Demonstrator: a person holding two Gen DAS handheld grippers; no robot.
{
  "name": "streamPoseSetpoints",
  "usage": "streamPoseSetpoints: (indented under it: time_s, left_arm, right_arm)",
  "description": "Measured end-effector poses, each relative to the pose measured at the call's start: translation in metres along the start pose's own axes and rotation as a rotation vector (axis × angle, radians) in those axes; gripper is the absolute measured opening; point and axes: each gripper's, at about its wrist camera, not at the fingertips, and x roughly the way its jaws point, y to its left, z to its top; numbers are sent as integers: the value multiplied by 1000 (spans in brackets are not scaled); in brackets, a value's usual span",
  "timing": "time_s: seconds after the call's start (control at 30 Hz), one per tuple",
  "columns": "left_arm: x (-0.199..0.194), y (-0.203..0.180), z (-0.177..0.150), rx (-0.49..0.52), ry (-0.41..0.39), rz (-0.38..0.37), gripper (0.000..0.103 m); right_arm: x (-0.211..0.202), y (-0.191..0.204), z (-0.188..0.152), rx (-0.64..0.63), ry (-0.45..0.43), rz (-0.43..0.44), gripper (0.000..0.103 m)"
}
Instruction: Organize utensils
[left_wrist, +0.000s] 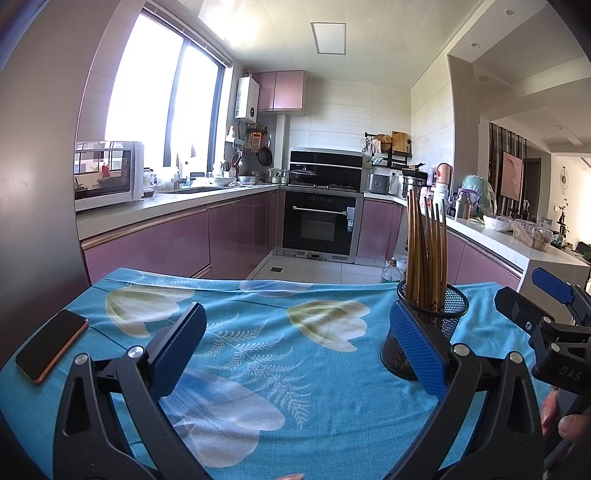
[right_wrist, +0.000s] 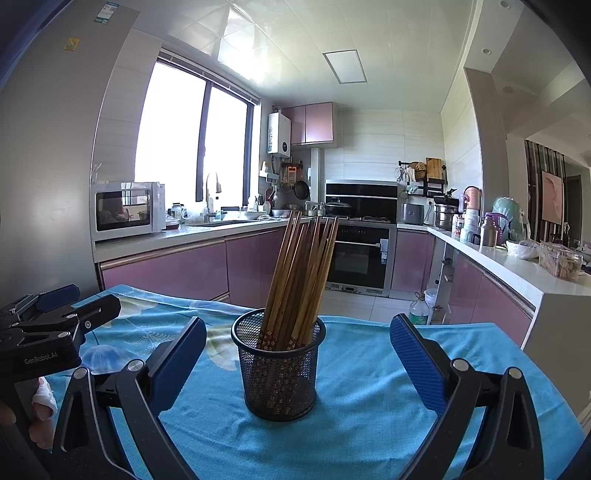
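A black mesh cup (right_wrist: 279, 373) stands upright on the blue flowered tablecloth (right_wrist: 369, 424) and holds several brown wooden chopsticks (right_wrist: 303, 277) leaning right. My right gripper (right_wrist: 297, 354) is open and empty, its blue pads to either side of the cup and apart from it. In the left wrist view the cup (left_wrist: 443, 325) stands at the right, partly behind my right pad, with the chopsticks (left_wrist: 424, 251) upright. My left gripper (left_wrist: 295, 343) is open and empty over bare cloth (left_wrist: 258, 350). The right gripper (left_wrist: 546, 325) also shows at the right edge there.
A dark phone (left_wrist: 50, 345) lies on the cloth at the left. The table's far edge drops to the kitchen floor (left_wrist: 314, 269). A fridge wall (left_wrist: 33, 166) stands close on the left. A white counter (right_wrist: 517, 269) with jars runs along the right.
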Motion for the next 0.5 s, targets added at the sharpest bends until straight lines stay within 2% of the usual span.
streamPoseSetpoints:
  time_s: [0.5]
  left_arm:
    - [1, 1, -1, -1, 3, 1, 98]
  right_arm:
    - [0, 0, 0, 2, 3, -1, 96]
